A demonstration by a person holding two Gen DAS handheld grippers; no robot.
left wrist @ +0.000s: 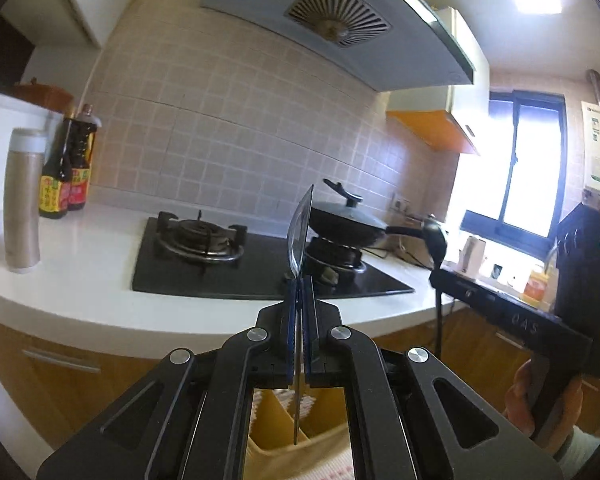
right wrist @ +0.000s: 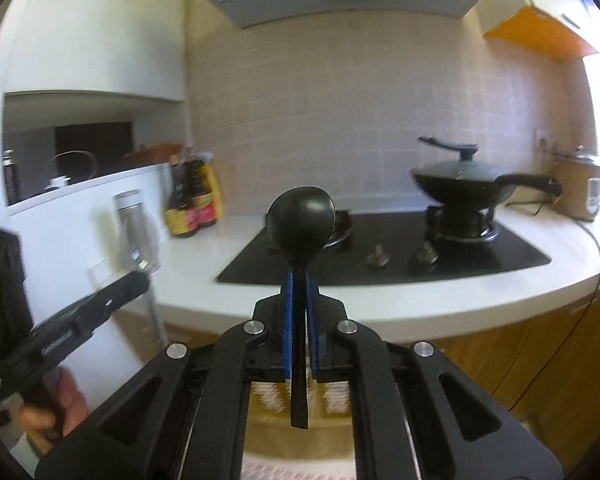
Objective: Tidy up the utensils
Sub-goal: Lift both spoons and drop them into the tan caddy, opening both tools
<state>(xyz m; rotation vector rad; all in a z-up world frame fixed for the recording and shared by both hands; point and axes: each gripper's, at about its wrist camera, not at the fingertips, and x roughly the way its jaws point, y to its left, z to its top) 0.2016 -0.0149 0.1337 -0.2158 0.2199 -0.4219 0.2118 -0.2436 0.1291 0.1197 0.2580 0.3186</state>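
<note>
Spoon upright, bowl up, in right gripper.

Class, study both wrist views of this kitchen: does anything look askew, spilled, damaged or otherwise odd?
One thing: the glass lid sits tilted on the black frying pan on the hob's right burner, not flat. Otherwise nothing is spilled or broken. The left gripper holds a thin clear spatula edge-on; the right gripper holds a black plastic ladle.

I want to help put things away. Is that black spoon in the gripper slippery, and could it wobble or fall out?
Probably a bit slippery: the black spoon looks smooth and shiny. It could wobble, since the right gripper pinches only its thin handle while the big round bowl sticks out beyond the fingers. It looks like plastic, so likely light and stiff, not floppy.
</note>
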